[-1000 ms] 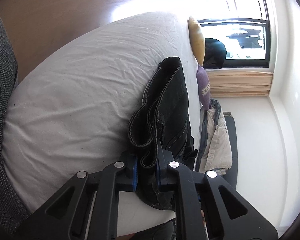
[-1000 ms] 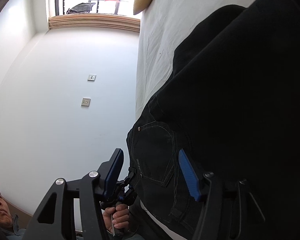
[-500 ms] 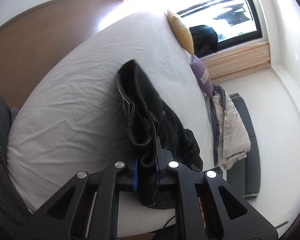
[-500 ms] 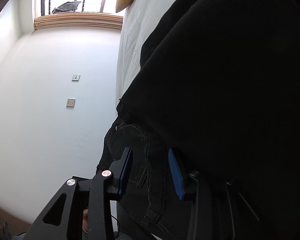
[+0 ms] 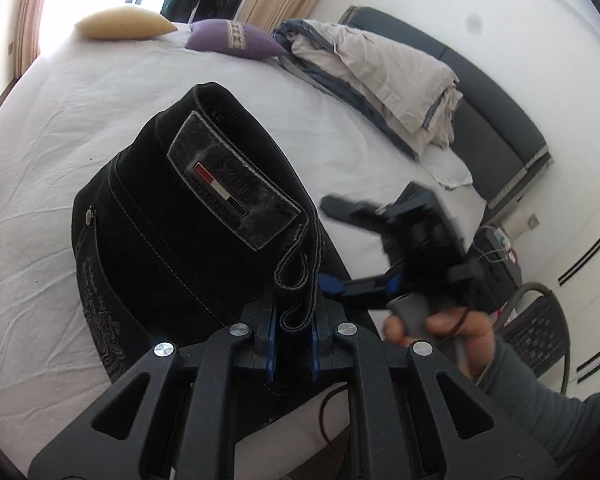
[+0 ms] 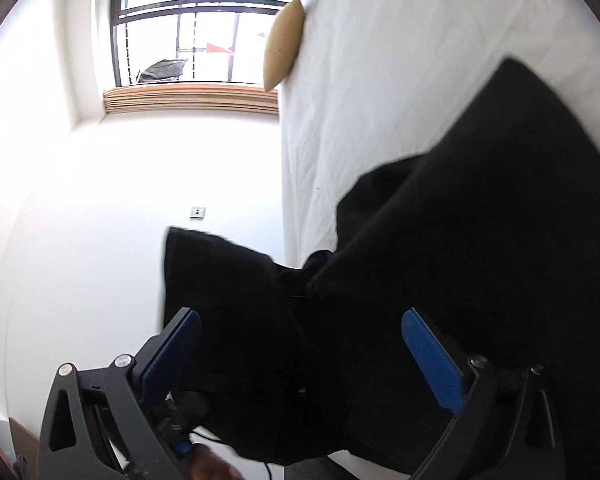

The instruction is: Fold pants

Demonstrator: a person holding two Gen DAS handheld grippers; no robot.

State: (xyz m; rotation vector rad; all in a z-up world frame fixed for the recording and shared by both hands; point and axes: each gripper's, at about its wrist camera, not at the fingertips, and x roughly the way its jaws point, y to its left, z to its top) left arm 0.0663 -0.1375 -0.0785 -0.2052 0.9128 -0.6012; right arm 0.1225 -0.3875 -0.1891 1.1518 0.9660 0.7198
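Black jeans (image 5: 188, 216) with a grey waistband patch lie bunched on the white bed (image 5: 44, 128). My left gripper (image 5: 294, 336) is shut on the waistband edge by a belt loop. My right gripper (image 5: 340, 244) shows in the left wrist view to the right of the jeans, blurred, jaws apart. In the right wrist view my right gripper (image 6: 300, 340) is open, its blue pads (image 6: 432, 360) wide on either side of dark jeans fabric (image 6: 480, 240) without clamping it.
A yellow pillow (image 5: 124, 26) and a purple pillow (image 5: 232, 40) lie at the far end of the bed. A beige and grey duvet (image 5: 380, 80) is heaped on a dark bench (image 5: 500, 120). A black chair (image 5: 540, 332) stands at right.
My left gripper has swung round with the waistband, so the patch faces up. My right gripper has opened wider and drawn back from the jeans.
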